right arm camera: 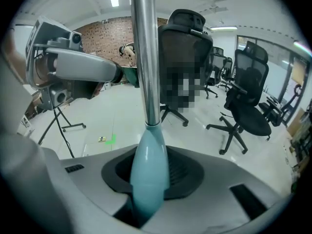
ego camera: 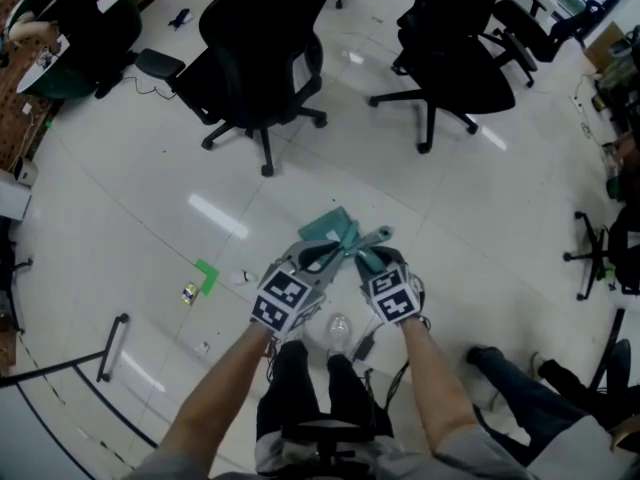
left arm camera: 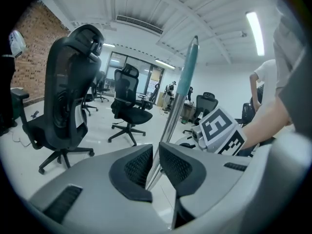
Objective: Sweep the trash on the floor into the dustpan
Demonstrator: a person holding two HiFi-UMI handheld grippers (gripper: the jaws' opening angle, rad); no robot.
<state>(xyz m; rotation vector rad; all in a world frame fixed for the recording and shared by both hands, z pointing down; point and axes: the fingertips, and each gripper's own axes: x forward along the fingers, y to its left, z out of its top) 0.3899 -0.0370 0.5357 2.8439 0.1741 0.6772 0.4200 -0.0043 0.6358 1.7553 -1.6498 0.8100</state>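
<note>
In the head view my two grippers meet over the floor, where two metal poles cross. My left gripper [ego camera: 312, 259] [left arm camera: 156, 152] is shut on a thin metal pole [left arm camera: 170, 123] that rises to a teal end [left arm camera: 188, 65]. My right gripper [ego camera: 372, 260] [right arm camera: 148, 167] is shut on the teal handle grip [right arm camera: 148, 157] of a second pole [right arm camera: 145, 52]. A teal dustpan-like piece [ego camera: 330, 228] lies just beyond both grippers. The trash is on the floor to the left: a green scrap [ego camera: 207, 276] [right arm camera: 110, 140], a small yellow item [ego camera: 189, 292] and a white bit [ego camera: 243, 278].
Two black office chairs [ego camera: 262, 48] [ego camera: 450, 58] stand beyond the grippers. A black stand's leg [ego camera: 112, 346] lies at lower left. Another person's legs [ego camera: 525, 388] are at lower right. A cable and a small clear object [ego camera: 339, 326] lie by my feet.
</note>
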